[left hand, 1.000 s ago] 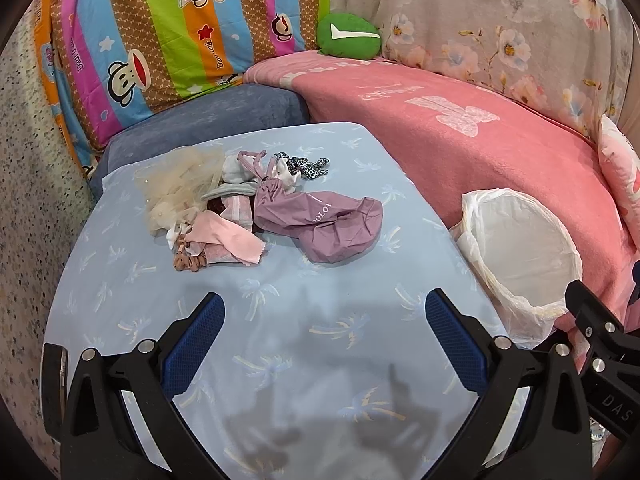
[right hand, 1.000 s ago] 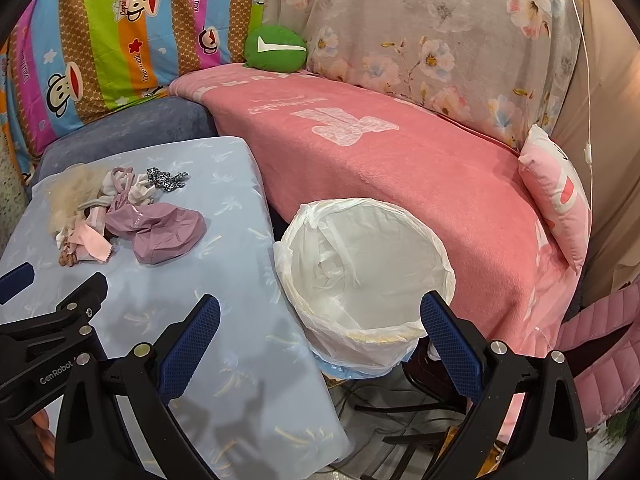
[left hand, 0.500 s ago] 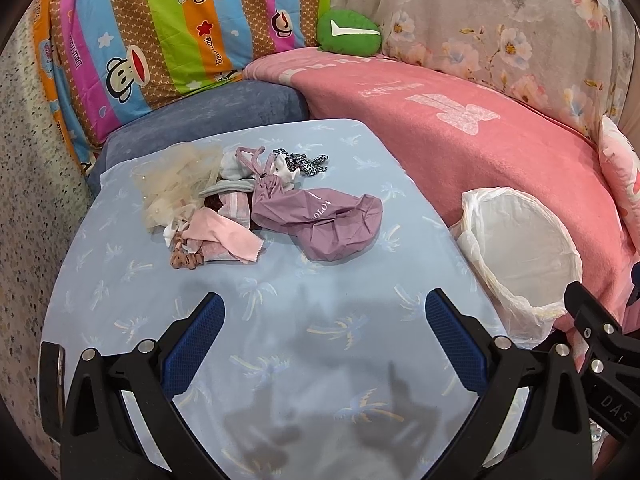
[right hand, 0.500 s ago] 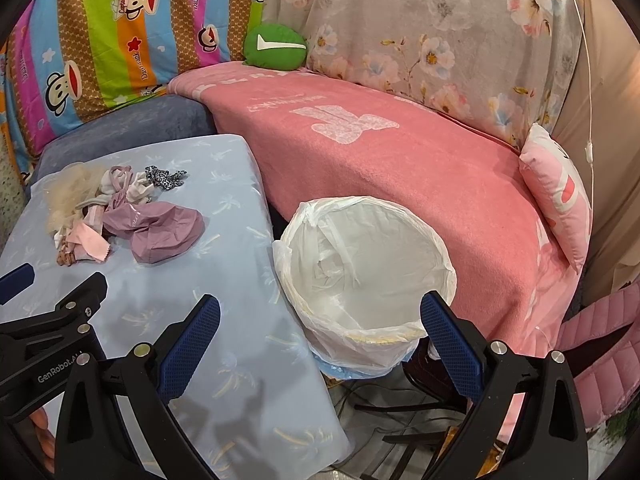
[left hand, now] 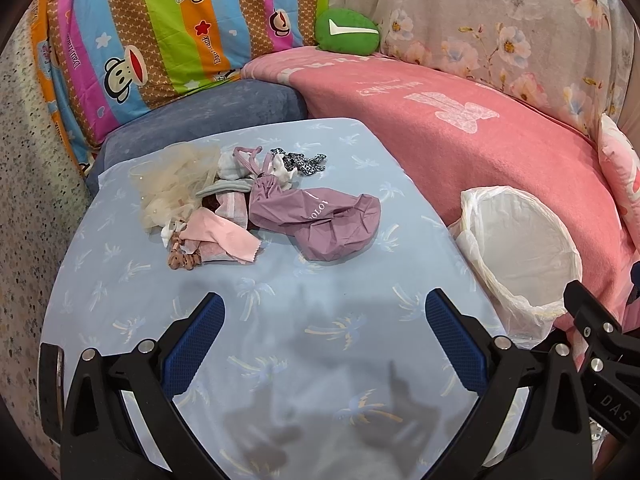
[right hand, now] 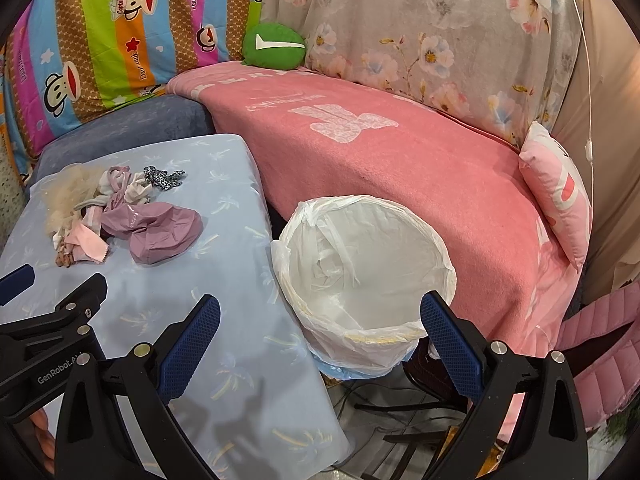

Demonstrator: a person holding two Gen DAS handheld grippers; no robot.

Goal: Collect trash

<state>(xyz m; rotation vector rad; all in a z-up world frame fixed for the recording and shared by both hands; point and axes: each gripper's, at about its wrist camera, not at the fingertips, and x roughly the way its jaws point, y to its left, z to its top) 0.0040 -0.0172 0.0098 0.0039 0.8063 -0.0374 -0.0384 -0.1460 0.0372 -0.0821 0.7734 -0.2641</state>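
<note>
Nothing has moved much: the trash pile (left hand: 256, 204) of crumpled mauve bag, pink cloth and beige netting lies far-left on the blue surface (left hand: 280, 340). Both grippers, left gripper (left hand: 324, 322) and right gripper (right hand: 320, 322), hold their jaws wide apart and empty; the white-lined bin (right hand: 364, 268) stands right of the surface.

The striped monkey-print sheet (left hand: 160, 40) carries the repeated words "Captain" and "Paul Frank". The mauve bag (left hand: 324, 220) shows the partly hidden letters "OLOV". The body of the left tool (right hand: 52, 364) reads "GenRobot.A", cut off. The body of the right tool (left hand: 608, 384) reads "DAS".
</note>
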